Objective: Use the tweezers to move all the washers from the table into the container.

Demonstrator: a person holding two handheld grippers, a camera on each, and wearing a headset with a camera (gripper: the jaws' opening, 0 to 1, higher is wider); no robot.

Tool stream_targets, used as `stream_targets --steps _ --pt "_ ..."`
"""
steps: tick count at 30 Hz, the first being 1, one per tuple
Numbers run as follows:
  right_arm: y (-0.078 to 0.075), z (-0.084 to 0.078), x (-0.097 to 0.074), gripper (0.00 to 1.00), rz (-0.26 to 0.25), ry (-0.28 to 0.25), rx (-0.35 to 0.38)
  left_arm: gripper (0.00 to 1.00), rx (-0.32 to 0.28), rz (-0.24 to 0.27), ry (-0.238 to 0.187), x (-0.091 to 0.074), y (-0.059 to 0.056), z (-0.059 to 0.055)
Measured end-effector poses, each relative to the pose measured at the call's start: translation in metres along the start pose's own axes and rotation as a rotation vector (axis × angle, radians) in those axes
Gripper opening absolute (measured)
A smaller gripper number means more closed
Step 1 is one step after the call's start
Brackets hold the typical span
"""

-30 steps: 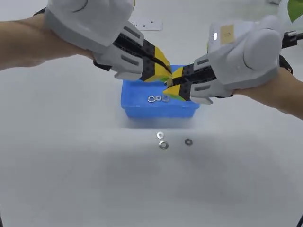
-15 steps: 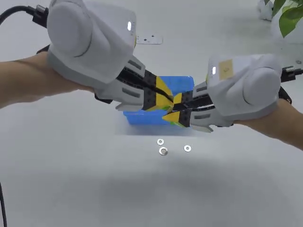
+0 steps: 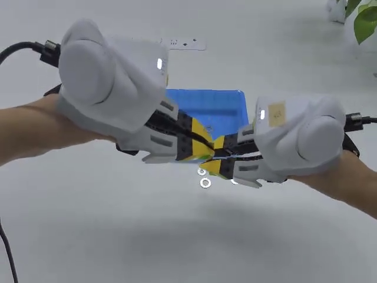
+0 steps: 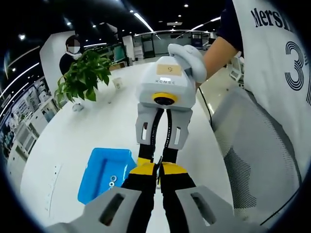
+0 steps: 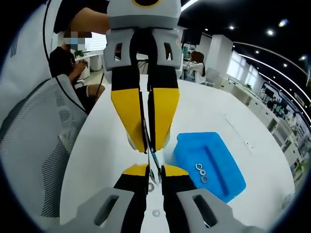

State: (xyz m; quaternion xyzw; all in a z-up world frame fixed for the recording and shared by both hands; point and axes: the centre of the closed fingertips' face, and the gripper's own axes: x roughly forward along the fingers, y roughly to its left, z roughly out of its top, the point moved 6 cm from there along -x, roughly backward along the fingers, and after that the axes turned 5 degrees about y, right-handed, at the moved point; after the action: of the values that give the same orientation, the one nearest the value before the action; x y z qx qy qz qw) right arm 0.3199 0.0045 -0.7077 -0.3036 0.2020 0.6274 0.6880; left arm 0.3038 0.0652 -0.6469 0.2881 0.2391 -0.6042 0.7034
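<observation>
Your left claw [image 3: 204, 146] and right claw [image 3: 217, 159] meet tip to tip, each pressed shut on the thin tweezers [image 5: 152, 162] between them. Right below the tips, washers [image 3: 204, 183] lie on the table [image 3: 177, 236], just in front of the blue container [image 3: 230, 106]. Three more washers [image 5: 200, 171] sit inside it.
</observation>
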Motion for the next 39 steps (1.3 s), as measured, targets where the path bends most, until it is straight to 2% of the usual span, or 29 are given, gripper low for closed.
stream_targets --steps 14,21,30,39 --pt "0.011 -0.014 0.013 0.11 0.04 0.02 0.062 0.06 -0.072 -0.015 -0.005 0.014 -0.007 -0.016" --pt "0.012 -0.017 0.014 0.11 0.039 0.018 0.097 0.07 -0.096 -0.019 -0.012 0.017 -0.005 -0.019" --pt "0.013 -0.019 0.016 0.12 0.039 0.013 0.116 0.07 -0.099 -0.031 -0.01 0.02 -0.005 -0.019" --pt "0.014 -0.021 0.02 0.12 0.043 0.025 0.114 0.06 -0.105 -0.03 -0.014 0.023 -0.005 -0.026"
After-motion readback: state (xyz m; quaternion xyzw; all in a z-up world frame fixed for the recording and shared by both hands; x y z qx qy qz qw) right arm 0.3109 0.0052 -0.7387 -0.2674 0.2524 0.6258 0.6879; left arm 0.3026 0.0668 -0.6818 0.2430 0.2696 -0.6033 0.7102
